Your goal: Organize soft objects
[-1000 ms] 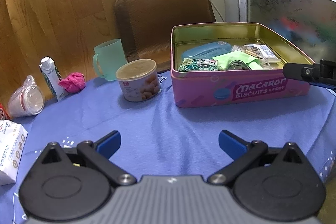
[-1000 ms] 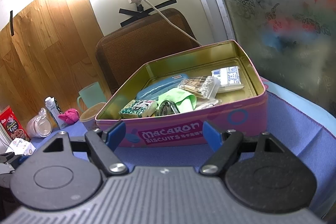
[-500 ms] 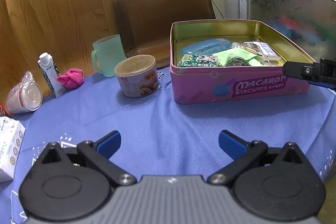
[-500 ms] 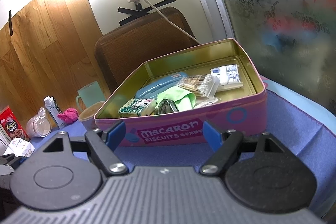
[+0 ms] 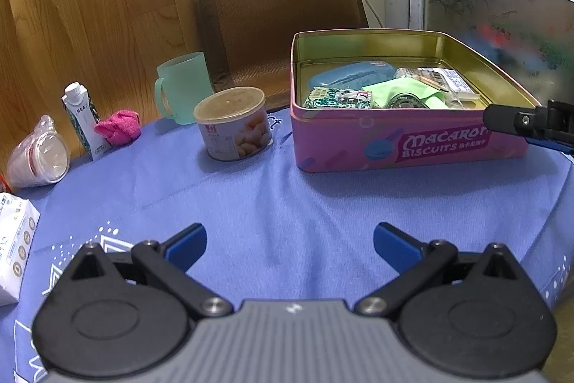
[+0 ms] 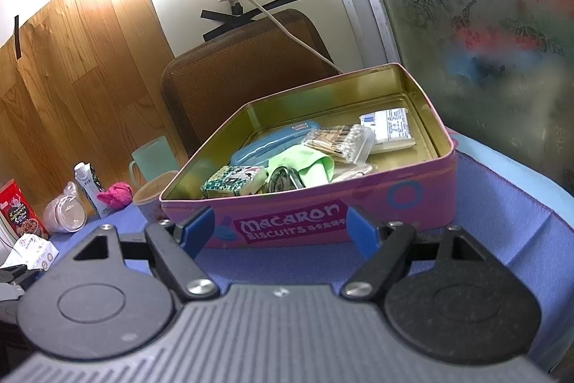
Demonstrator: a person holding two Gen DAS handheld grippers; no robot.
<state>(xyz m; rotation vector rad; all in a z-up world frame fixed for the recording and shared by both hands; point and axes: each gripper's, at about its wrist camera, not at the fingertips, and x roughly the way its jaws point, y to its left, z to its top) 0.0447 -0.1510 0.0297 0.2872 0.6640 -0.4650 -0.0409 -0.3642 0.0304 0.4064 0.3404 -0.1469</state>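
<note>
From the right wrist view the pink biscuit tin (image 6: 323,203) hides most of the snack can (image 6: 150,192) behind its corner, and the round metal thing (image 6: 283,178) under the green cloth (image 6: 305,164) is too covered to name. The right hand-held gripper (image 6: 278,228) points slightly down at the tin's front wall, blue fingers apart with nothing between them. The left hand-held gripper (image 5: 288,244) tilts more steeply over bare blue desk (image 5: 269,200), fingers likewise apart and empty. Only the left view shows the can whole; the pink soft cloth (image 5: 118,126) lies at the desk's far left edge just beside a small carton (image 5: 82,121), well apart from the tin.
</note>
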